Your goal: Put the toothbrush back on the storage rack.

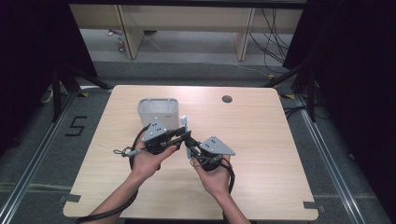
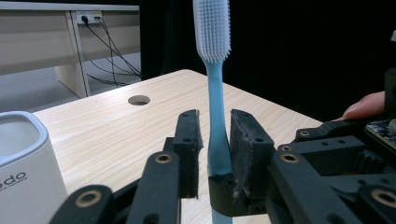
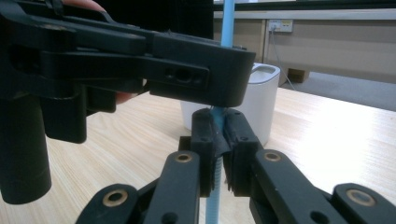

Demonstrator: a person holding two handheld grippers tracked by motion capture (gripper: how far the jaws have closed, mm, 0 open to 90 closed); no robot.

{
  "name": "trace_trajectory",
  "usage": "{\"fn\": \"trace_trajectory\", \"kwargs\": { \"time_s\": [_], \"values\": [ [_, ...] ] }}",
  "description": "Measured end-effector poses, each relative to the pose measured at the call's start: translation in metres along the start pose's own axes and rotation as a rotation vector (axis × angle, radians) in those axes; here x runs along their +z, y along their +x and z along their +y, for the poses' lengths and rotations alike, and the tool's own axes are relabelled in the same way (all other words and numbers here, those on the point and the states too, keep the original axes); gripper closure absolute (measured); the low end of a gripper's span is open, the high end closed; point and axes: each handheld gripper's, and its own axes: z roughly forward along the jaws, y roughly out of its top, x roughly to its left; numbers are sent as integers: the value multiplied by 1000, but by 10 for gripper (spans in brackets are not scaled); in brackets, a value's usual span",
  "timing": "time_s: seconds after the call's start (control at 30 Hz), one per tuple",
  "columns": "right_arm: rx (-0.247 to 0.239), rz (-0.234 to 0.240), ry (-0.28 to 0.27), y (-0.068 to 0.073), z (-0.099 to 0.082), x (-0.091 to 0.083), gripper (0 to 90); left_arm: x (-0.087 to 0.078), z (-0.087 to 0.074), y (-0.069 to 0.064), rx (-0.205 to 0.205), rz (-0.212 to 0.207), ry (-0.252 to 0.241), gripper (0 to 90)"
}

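on the bench (image 1: pixel 261 140), a cup-like holder (image 1: pixel 158 111) stands toward the far left of centre. just in front of it and to its right, a toothbrush (image 1: pixel 184 122) stands upright, head up. the left tool (image 1: pixel 180 136) and right tool (image 1: pixel 189 148) meet at its handle, left tool above right. a round hole (image 1: pixel 227 99) lies far right of the holder.
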Motion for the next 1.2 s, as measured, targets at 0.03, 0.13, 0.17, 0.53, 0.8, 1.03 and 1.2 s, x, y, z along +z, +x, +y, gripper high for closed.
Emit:
{"fn": "trace_trajectory", "kwargs": {
  "time_s": [0.03,0.13,0.17,0.53,0.8,1.03,1.2],
  "values": [
    [0,0,0,0,0,0,841,0,0,0,0,0,0,753],
    [-8,-10,-10,1,1,1,841,1,1,-1,11,2,-6,786],
    [-22,-15,-9,0,1,0,841,1,2,-1,23,1,-5,791],
    [-25,-11,-5,-1,4,1,778,-1,2,0,46,16,-14,799],
    [-32,14,39,2,4,-1,667,-9,5,8,68,56,-27,800],
    [-47,8,81,3,3,-5,654,-15,6,16,77,83,-34,799],
    [-51,8,87,1,4,-10,651,-20,7,21,87,103,-34,800]
  ]
}}
